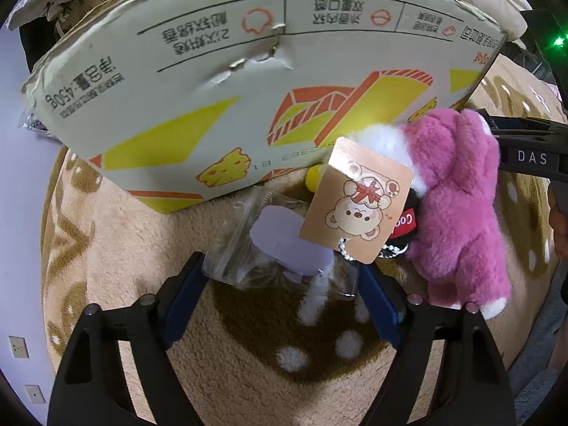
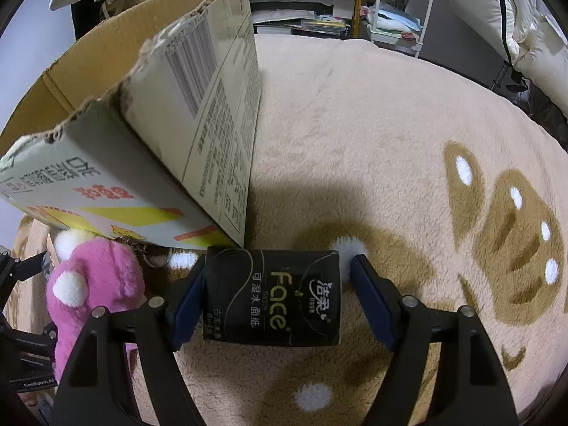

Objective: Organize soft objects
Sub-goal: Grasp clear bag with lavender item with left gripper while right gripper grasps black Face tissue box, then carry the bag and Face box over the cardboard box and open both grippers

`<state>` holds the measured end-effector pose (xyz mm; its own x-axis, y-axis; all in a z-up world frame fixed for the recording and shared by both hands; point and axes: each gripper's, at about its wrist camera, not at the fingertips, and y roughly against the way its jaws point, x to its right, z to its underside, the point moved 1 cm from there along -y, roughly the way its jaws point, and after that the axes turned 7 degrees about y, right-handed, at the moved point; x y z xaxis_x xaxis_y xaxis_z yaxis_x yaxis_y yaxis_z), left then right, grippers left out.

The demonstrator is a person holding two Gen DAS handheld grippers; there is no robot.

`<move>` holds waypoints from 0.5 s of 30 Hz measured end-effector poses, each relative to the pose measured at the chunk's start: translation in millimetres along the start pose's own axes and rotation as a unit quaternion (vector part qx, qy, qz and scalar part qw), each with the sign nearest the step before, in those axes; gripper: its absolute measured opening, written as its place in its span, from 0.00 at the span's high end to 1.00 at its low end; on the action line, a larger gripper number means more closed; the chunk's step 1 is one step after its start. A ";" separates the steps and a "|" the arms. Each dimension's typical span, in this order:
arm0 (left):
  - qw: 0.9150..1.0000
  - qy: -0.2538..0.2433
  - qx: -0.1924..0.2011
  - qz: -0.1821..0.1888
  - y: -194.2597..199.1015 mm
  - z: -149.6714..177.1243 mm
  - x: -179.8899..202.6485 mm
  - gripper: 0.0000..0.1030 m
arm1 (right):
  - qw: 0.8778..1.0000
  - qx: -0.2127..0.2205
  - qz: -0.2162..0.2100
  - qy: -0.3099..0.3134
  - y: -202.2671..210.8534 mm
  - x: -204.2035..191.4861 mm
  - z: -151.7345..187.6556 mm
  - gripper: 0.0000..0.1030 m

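The left gripper (image 1: 280, 291) stands with its jaws apart around a clear crinkled plastic zip bag (image 1: 269, 248) holding something pale lilac; whether the blue pads press the bag cannot be told. The bag lies on a beige fleece blanket with brown bear-paw patches and white dots (image 1: 142, 248), just in front of the big white cardboard box printed in yellow and orange (image 1: 213, 81), which carries upside-down Chinese text and "450g". Right of the bag, near the box's front corner, lies a pink furry plush bear with white paws (image 1: 458, 195), with a tan cartoon-bear card tag (image 1: 355, 202) on a bead chain and a red label reading "Coo". Past the bear a dark bar reads "DAS"

The right gripper (image 2: 277, 298) straddles a black soft tissue pack (image 2: 273, 298) marked "Face" and "TISSUE" with Chinese characters. Its left pad touches the pack; the right pad stands clear of it, so it is not gripped. The pack lies at the box's corner
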<state>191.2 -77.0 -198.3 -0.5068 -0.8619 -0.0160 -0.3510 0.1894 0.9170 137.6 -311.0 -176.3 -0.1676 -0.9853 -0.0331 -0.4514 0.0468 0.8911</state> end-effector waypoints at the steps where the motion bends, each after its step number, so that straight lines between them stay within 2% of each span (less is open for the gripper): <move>1: 1.000 0.000 -0.001 0.000 1.1 -0.7 -0.3 0.22 | 1.000 0.000 0.000 0.000 0.0 0.0 -0.1 0.22; 4: 1.000 -0.006 -0.005 -0.004 2.6 -0.1 1.4 0.24 | 1.000 0.002 0.001 0.000 1.2 -0.2 0.5 0.25; 6: 1.000 -0.006 -0.005 -0.006 3.7 0.0 1.7 0.25 | 1.000 0.004 0.002 -0.001 3.6 0.9 1.2 0.33; 15: 1.000 0.024 -0.003 -0.012 10.5 5.9 -11.5 0.26 | 1.000 0.014 -0.010 -0.016 13.6 3.7 5.6 0.34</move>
<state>188.7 -62.4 -190.8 -0.4596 -0.8880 -0.0181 -0.3568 0.1659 0.9193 126.0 -313.0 -166.8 -0.1852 -0.9805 -0.0662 -0.4790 0.0312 0.8773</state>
